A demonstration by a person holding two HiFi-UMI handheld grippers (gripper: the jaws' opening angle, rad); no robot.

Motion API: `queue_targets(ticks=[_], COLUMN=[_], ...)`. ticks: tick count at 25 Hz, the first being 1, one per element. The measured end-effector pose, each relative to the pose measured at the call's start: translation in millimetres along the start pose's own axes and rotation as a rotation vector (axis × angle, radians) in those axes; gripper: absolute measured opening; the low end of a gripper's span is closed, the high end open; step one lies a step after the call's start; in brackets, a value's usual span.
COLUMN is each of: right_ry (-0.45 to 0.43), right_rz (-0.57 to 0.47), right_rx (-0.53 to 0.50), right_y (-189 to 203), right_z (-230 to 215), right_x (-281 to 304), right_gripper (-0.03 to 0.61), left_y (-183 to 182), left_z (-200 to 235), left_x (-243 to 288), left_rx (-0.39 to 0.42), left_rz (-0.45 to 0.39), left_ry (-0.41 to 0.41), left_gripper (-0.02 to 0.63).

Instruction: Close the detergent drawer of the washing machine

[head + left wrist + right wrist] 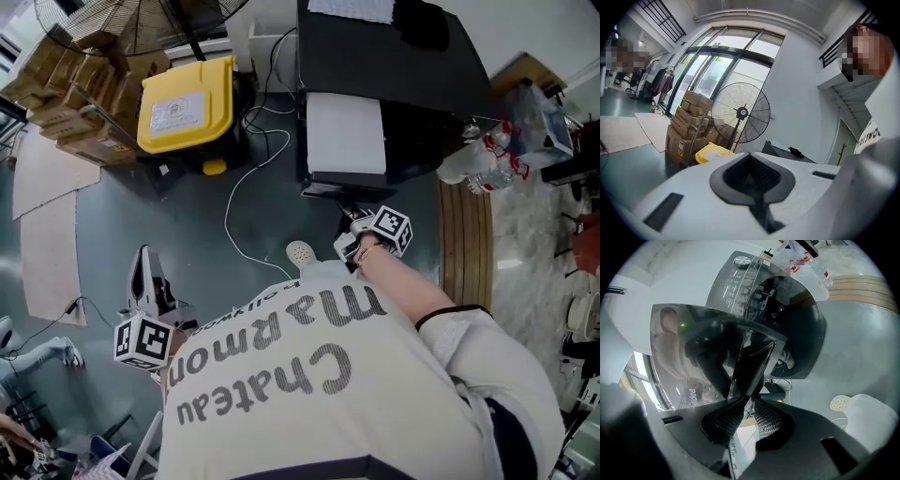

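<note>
While the left gripper hangs at the person's left side with its jaws pressed together and nothing in them, all the work is over on the right. Past the yellow bin and the white cable on the floor, the dark washing machine stands in front of the person. Its detergent drawer seems to stick out from the front, not yet pushed in. It shows as a shiny dark panel close to the right gripper's camera. The right gripper has its jaws a little apart, pinched on the thin edge of that panel. The next job looks like a straight push back into the machine. The panel is smooth and thin, so the jaws could slide off it. If the push goes crooked, the drawer could stick halfway. A hard shove could bang it. The cable lies close to the person and could catch a foot.
</note>
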State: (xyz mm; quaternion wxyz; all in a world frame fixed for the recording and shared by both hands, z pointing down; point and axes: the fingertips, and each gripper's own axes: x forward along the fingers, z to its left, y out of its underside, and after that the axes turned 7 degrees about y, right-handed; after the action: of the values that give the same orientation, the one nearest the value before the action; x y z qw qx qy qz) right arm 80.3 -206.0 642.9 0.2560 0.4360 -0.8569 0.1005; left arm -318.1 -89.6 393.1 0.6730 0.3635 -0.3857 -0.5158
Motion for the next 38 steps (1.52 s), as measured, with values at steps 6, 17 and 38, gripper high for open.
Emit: queue_targets(ticks=[6, 17, 38], right_ry=[0.000, 0.006, -0.017], right_rz=[-0.004, -0.008, -0.019], right_rx=[-0.008, 0.016, -0.008], right_y=[-3, -13, -31], right_z=[5, 10, 22], right_x=[5, 19, 26], right_gripper=[0.083, 0.081, 0.084], left_y=[3, -3, -7], left_z=[0, 11, 2], left_x=[3, 6, 15], left_rx=[-0.004, -0.010, 0.013], left_rz=[0.008, -0.011, -0.019], left_ry=[0.003, -0.035, -0.027], left_gripper=[0.008, 0.008, 0.008])
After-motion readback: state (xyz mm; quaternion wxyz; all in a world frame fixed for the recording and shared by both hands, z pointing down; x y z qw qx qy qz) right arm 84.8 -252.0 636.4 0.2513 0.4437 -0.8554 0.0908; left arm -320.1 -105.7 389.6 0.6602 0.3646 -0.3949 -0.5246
